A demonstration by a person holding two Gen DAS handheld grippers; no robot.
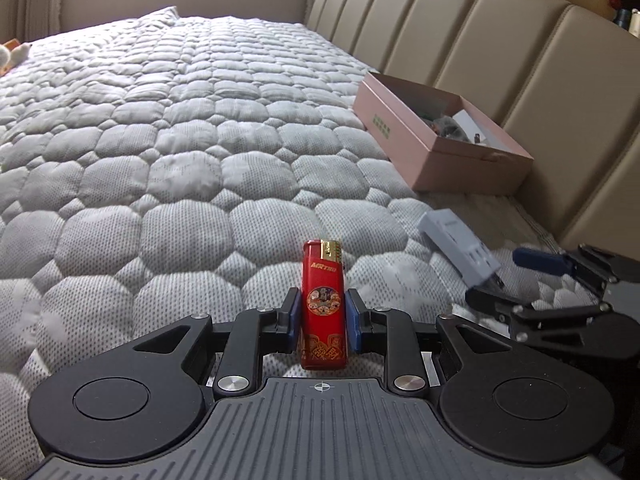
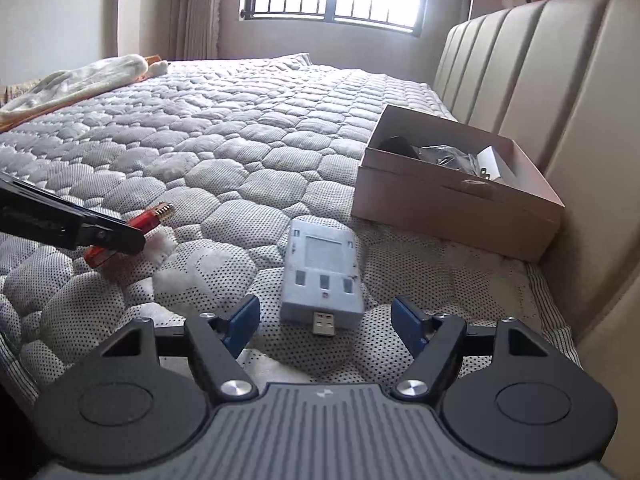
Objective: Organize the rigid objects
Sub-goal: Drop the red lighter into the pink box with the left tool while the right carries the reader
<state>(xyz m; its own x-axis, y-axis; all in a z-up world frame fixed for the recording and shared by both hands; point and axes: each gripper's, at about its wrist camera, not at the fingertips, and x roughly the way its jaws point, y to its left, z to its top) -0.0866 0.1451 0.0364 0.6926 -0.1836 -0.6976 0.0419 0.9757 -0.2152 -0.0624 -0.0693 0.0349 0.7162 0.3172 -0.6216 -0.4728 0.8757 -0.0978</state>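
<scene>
My left gripper (image 1: 323, 320) is shut on a red lighter (image 1: 323, 304), its blue pads pressed on both sides. The lighter also shows in the right wrist view (image 2: 146, 220), held by the left gripper (image 2: 120, 236) just above the quilt. A grey USB adapter (image 2: 322, 270) lies flat on the quilt, plug end toward me. My right gripper (image 2: 324, 322) is open, its fingers on either side of the adapter's near end, not touching. In the left wrist view the adapter (image 1: 460, 246) lies between the right gripper's fingers (image 1: 532, 260).
An open pink cardboard box (image 1: 404, 128) holding several small items sits against the padded beige headboard (image 1: 520, 52); it also shows in the right wrist view (image 2: 452, 204). The quilted grey mattress (image 1: 180, 140) stretches away. Cloth and a toy (image 2: 76, 80) lie at the far left.
</scene>
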